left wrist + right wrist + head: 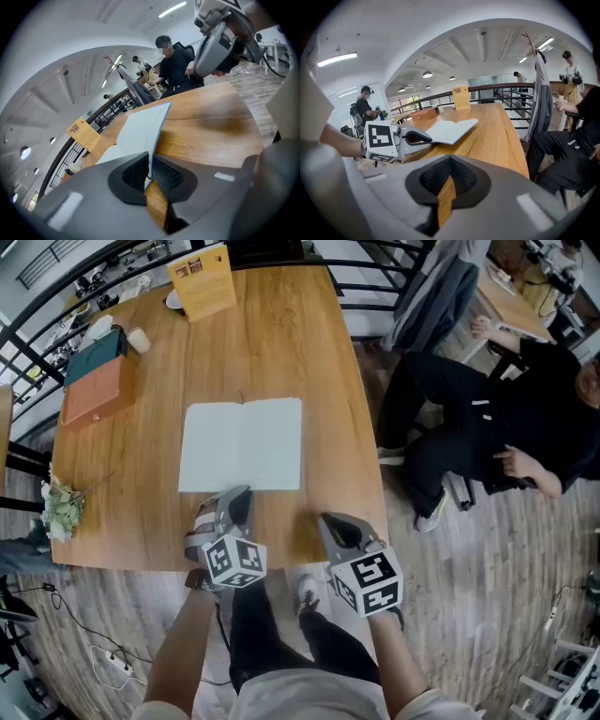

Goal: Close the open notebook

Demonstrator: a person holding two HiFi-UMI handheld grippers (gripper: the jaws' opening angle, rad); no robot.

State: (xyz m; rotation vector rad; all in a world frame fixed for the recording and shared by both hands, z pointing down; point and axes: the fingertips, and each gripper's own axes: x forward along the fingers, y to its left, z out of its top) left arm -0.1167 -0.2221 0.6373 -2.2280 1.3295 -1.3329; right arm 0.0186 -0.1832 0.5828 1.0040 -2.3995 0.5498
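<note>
**Two grippers, one notebook edge pinched**

Our left gripper is closed narrowly on the near edge of the open notebook, which lies mid-table. Our right gripper hangs beside it, jaws together, empty. We should swing the pinched leaf over the spine in a gentle arc.

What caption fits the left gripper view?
Left claw pinches the open notebook's near edge on the table.

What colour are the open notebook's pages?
The notebook has plain white pages, slightly bluish; they show best in the head view.
</note>
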